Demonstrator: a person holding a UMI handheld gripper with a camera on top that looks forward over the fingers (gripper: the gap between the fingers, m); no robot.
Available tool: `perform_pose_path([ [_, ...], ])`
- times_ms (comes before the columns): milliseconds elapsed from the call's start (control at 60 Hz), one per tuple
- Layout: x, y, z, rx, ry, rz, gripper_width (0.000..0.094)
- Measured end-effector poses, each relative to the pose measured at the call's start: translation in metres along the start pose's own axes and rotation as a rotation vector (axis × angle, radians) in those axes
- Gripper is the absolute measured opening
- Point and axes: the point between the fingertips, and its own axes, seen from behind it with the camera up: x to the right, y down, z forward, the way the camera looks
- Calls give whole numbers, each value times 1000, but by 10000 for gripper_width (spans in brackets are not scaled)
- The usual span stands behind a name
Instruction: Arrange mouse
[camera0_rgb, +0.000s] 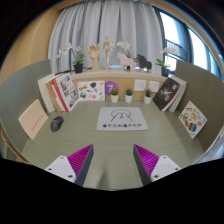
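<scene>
A small dark mouse (57, 124) lies on the grey-green table, far ahead and to the left of my fingers. A white mouse mat (121, 120) with dark print lies at the table's middle, beyond the fingers. My gripper (112, 160) is open and empty, its two magenta pads (80, 159) set wide apart, with bare table between them. The mouse is well clear of the mat, to its left.
Books (65, 93) and picture cards lean along the back ledge, with small potted plants (128, 95) and a wooden figure (94, 53) before a curtained window. A flat board (33, 118) lies at the left, and printed cards (193, 117) at the right.
</scene>
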Motion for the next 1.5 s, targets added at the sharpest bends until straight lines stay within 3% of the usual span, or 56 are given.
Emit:
perform_pose_path([
  [183, -122, 47, 39, -103, -140, -39, 797],
  [350, -219, 59, 83, -167, -233, -73, 806],
  [800, -324, -2, 227, -184, -201, -118, 798],
  [950, -324, -16, 251, -189, -149, -123, 695],
  [1050, -321, -18, 255, -197, -132, -101, 514],
  [1250, -319, -15, 254, -234, -143, -95, 335],
  [1500, -319, -21, 250, -277, -209, -138, 301],
])
